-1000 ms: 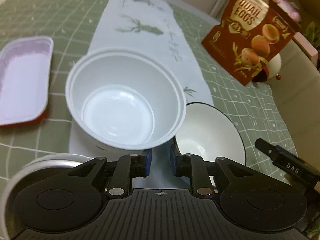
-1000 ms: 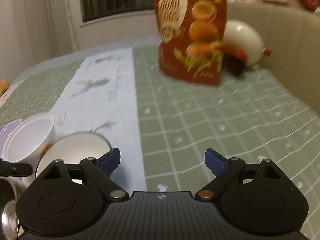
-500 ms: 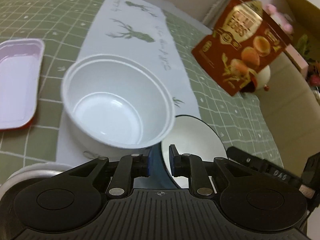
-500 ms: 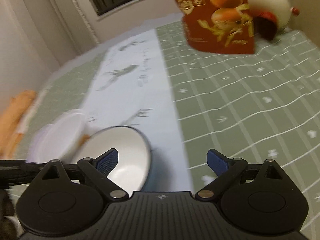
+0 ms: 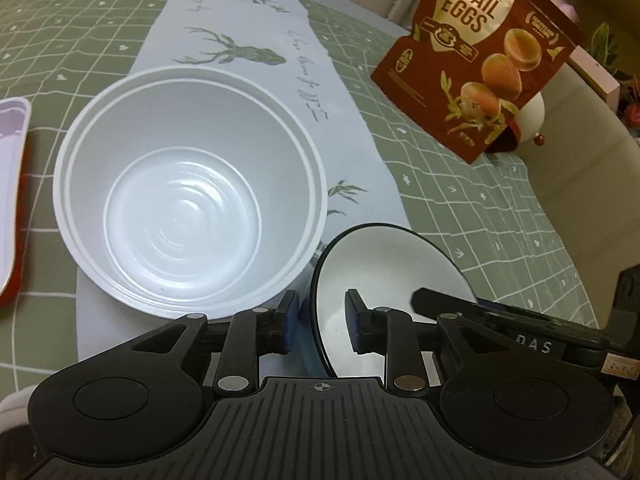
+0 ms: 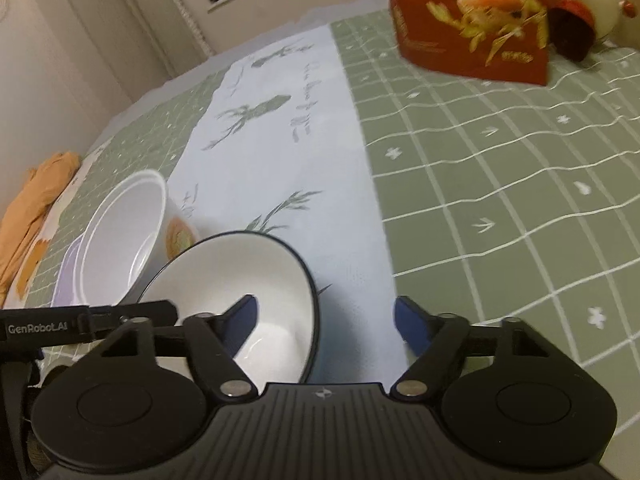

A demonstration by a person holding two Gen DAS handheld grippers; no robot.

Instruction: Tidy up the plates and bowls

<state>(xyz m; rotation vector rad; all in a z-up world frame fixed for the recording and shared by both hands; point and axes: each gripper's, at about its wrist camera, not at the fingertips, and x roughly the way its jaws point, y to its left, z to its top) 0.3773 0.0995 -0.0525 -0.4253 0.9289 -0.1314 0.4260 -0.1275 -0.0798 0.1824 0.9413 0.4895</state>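
The black-rimmed bowl (image 5: 394,280) sits tilted near the front edge of the table, on the pale deer-print runner (image 5: 248,60), just beside the big white plastic bowl (image 5: 188,216). My left gripper (image 5: 319,316) straddles its rim: one blue pad sits outside the wall, the other inside over the white interior, with a small gap either side, so the fingers are only partly spread and I cannot tell whether they touch the rim at all. My right gripper (image 6: 325,322) has its fingers spread wide, the left pad hanging over the bowl's (image 6: 240,292) inside and the right pad out over the runner (image 6: 280,152), clear of the rim.

The white plastic bowl (image 6: 120,236) stands upright on the runner, toward the left edge of the table as my right camera sees it. A pink-lined tray (image 5: 10,184) lies beyond it at the left edge of the green checked tablecloth (image 5: 480,200). A red quail-egg packet (image 5: 476,60) stands toward the far right corner (a round white thing is partly hidden behind it).
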